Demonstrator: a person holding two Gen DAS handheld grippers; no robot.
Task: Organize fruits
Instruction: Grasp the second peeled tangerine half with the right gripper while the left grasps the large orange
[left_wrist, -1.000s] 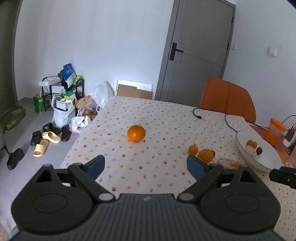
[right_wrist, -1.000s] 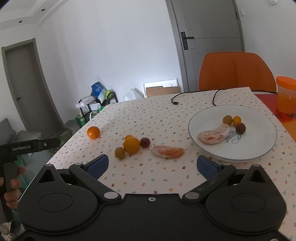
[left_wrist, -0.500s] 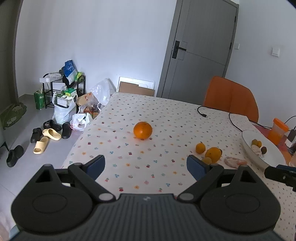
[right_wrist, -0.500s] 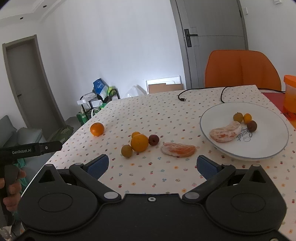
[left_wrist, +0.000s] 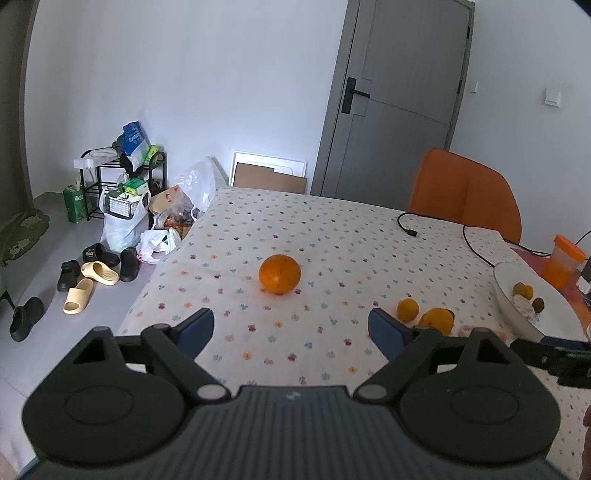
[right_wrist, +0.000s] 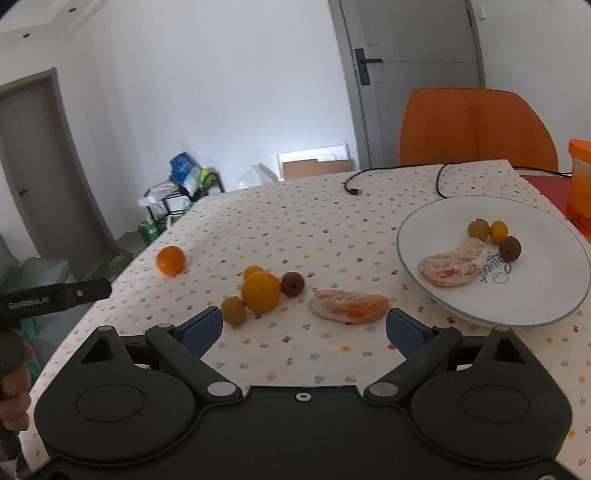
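Both sets of fingers wide and narrowing, nothing between them. Left gripper (left_wrist: 290, 325) faces the lone orange (left_wrist: 279, 274), sitting well left of the plate (right_wrist: 546, 302). Right gripper (right_wrist: 304, 326) hovers by the peeled segment (right_wrist: 349, 305), just left of the plate on the surface (right_wrist: 295, 229).

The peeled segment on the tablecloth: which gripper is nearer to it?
Right. The right gripper has the peeled segment just ahead of its fingers, which are closing. The left gripper faces the lone orange, off to the side.
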